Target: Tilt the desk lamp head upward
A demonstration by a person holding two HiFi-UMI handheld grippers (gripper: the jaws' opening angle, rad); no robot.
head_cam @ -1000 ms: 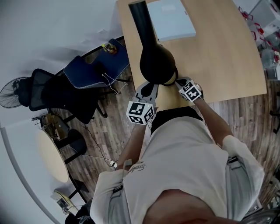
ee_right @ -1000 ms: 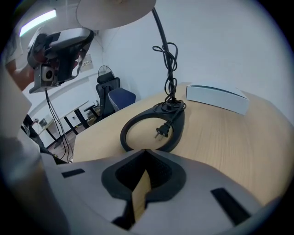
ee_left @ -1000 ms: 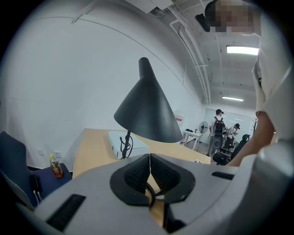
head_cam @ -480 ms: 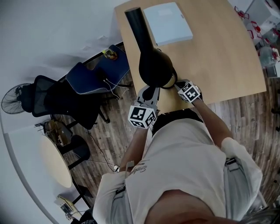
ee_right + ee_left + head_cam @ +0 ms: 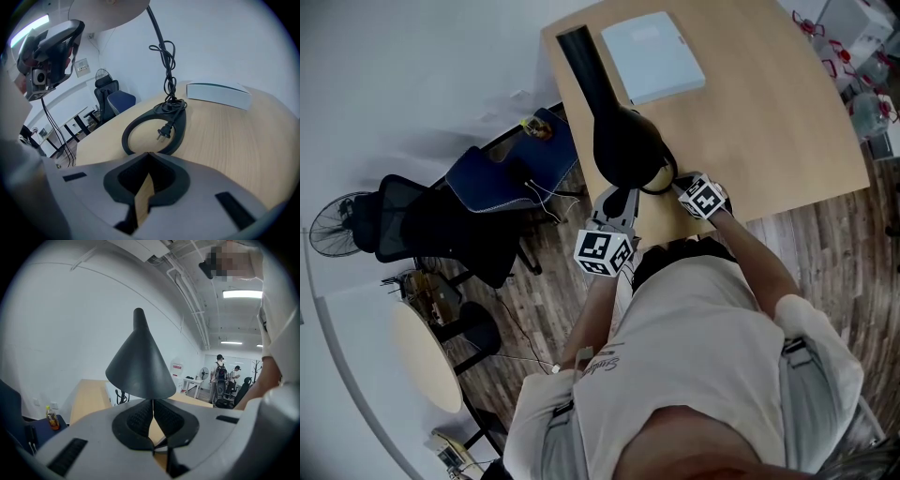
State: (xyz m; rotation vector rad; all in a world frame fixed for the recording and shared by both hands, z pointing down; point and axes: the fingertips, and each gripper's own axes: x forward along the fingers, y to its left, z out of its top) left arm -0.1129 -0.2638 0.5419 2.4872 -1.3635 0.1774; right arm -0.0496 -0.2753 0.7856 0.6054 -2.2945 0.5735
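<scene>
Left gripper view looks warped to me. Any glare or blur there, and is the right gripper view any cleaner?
Left gripper view: strong fisheye with dark corners, the ceiling light strip is blown out, and the lamp shade is sharp. Right gripper view: the same curvature bends the desk, yet the lamp base and plug are crisp, with no glare on them.

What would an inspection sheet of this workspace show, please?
Surface: light wooden desk.
Job's things: black lamp head above its ring base.
Clutter: one white box.
Grippers: left gripper shut, at the lamp head's rim; right gripper shut, empty, over the desk.
Cables: lamp cord bundled; plug loose at the ring base.
Surroundings: office chairs, fan, people far off.
</scene>
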